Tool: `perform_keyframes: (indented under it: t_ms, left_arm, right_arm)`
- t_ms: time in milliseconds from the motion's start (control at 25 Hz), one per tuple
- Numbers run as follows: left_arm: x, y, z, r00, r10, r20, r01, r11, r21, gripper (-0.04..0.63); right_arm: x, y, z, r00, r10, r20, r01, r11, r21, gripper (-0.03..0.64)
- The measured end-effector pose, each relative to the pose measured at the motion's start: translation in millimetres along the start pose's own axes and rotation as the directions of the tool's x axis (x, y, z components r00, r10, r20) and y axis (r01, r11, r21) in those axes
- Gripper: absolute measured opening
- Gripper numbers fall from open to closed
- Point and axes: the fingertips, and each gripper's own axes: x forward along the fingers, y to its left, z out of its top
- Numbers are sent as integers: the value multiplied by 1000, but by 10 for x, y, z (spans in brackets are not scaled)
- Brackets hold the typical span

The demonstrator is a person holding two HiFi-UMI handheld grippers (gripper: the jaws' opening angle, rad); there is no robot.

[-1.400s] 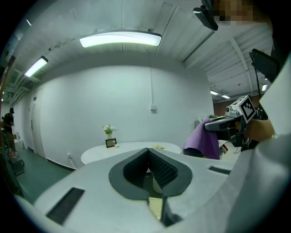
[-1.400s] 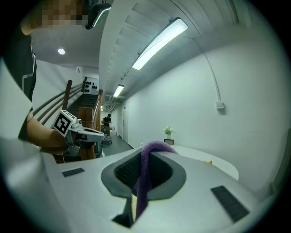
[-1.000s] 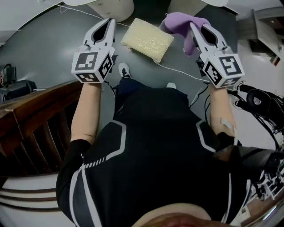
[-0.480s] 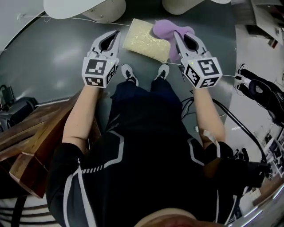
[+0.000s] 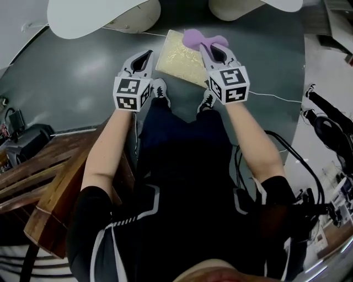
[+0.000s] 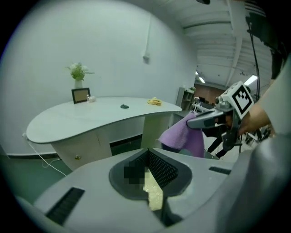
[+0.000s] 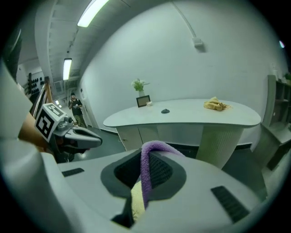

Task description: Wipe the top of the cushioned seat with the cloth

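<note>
The cream cushioned seat (image 5: pixel 179 52) stands on the dark floor just beyond the person's shoes. My right gripper (image 5: pixel 207 46) is shut on a purple cloth (image 5: pixel 203 38), which hangs over the seat's far right corner. In the right gripper view the cloth (image 7: pixel 145 175) runs as a band between the jaws, with a sliver of the seat (image 7: pixel 137 203) below. My left gripper (image 5: pixel 142 58) hovers at the seat's left edge, shut with nothing in it. From the left gripper view I see the cloth (image 6: pixel 184 135) hanging from the right gripper (image 6: pixel 210 119).
A white curved desk (image 5: pixel 102 16) stands beyond the seat, with a plant and photo frame (image 6: pixel 80 94) and a yellow rag (image 7: pixel 215 104) on top. Wooden furniture (image 5: pixel 49 182) is at my left. Cables (image 5: pixel 276 97) cross the floor at the right.
Both grippers have drawn closer together over the seat. The right one carried the purple cloth leftward onto the seat's far corner; the left moved right to the seat's edge.
</note>
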Motion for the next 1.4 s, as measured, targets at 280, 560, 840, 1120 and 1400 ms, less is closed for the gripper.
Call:
perform_keyframes:
  t_ms: [280,560,840,1120,1400]
  left_arm:
    - [666,419,-732,995,-16,-96,21,998,55,3]
    - [1117,578,-1195,989,-37,-146,38,999,4,3]
    - [1233,781,-1635,978,-16,-207,13,1000,-17,3]
    - [1050,889,-2035,969,-47,-242,33,997,-63,3]
    - [967,891,-2310,963,-47,-267,11,991,-133,3]
  right_arm:
    - [790,-223,-760,982,-167,-87,173,983,66,23]
    - [1628,-203,-1431,955,-240,-176,255,964,72,23]
    - [2324,-118,-1946,934,-236,-267,245,970,1,23]
    - [2937,79,-2275,913,-206,-353,191,979,-77,23]
    - [3363,125,-2569,864,-162,-477,164,986,-38,23]
